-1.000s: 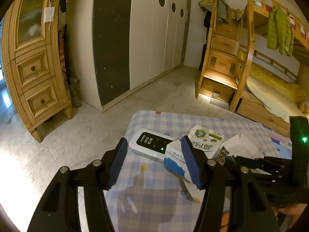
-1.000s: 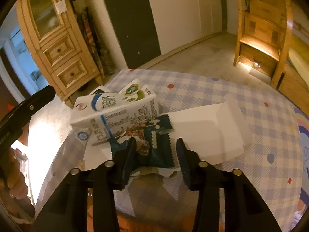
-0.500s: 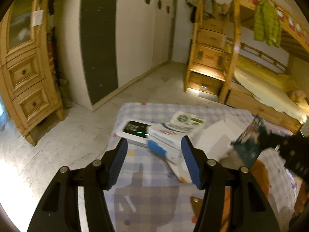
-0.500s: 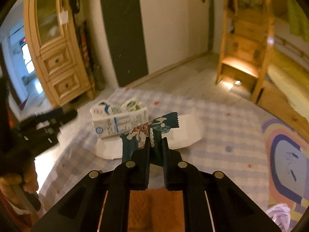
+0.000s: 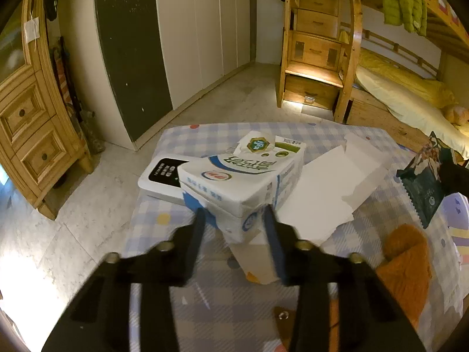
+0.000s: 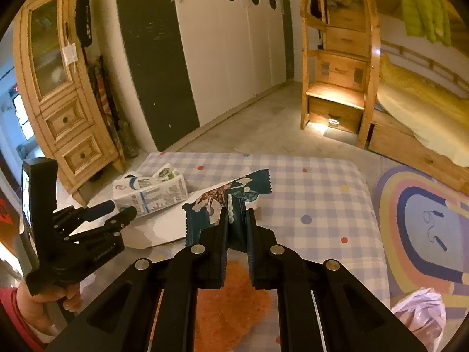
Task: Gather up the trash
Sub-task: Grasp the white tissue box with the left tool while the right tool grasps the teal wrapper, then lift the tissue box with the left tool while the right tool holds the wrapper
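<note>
Printed characters in blue, seemingly Chinese and upside down from this side, are carried on the top face of the white milk carton; they cannot be made out letter by letter. A red oval logo is printed beside them, and a green hexagonal badge with blue lettering is borne on the second carton behind, both too small to be read. Small white lines of print are shown on the black panel of the white device, illegible. Fine print and a blue stripe are seen on the carton's side in the right wrist view, unreadable. Pictures and small print are carried on the dark snack wrapper, not legible.
</note>
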`<act>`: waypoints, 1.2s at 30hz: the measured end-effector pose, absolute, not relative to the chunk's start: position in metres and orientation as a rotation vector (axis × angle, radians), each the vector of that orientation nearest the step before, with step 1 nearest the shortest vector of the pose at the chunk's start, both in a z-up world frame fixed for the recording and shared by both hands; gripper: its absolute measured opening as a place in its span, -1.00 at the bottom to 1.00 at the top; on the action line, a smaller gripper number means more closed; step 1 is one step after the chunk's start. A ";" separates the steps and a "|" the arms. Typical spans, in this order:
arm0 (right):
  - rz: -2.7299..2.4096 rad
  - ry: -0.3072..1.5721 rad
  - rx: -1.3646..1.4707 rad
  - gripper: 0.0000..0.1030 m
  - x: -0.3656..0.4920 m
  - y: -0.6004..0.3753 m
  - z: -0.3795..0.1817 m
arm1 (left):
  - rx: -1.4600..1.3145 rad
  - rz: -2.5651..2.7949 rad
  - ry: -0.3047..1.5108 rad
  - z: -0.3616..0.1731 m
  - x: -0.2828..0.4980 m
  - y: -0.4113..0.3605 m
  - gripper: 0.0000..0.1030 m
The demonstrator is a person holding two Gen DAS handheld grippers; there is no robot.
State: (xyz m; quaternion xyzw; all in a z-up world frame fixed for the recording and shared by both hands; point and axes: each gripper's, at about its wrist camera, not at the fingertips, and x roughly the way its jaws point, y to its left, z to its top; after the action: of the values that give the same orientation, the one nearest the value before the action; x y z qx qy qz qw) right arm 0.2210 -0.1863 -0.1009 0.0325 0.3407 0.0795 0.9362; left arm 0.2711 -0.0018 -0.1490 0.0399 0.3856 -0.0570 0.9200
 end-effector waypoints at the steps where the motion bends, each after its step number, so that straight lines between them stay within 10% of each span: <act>1: 0.157 0.697 0.062 -0.78 0.222 -0.187 -0.101 | 0.080 -0.118 0.790 -0.149 0.271 -0.002 -0.42; 9: 0.148 0.688 0.065 -0.78 0.219 -0.190 -0.101 | 0.036 -0.129 0.710 -0.132 0.253 0.004 -1.00; 16: 0.146 0.683 0.068 -0.78 0.217 -0.194 -0.101 | -0.057 -0.195 0.730 -0.124 0.248 0.008 -1.00; 20: 0.145 0.679 0.073 -0.78 0.217 -0.195 -0.099 | -0.030 -0.169 0.691 -0.123 0.248 0.009 -0.02; 36: 0.137 0.678 0.105 -0.78 0.218 -0.200 -0.096 | 0.022 -0.388 0.761 -0.141 0.259 -0.032 -0.25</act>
State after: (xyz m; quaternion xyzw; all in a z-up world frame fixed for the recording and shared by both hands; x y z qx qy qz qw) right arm 0.2184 -0.2000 -0.0961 0.0514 0.3324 0.0672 0.9394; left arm 0.2592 -0.0324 -0.1414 0.0106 0.3688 -0.1884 0.9101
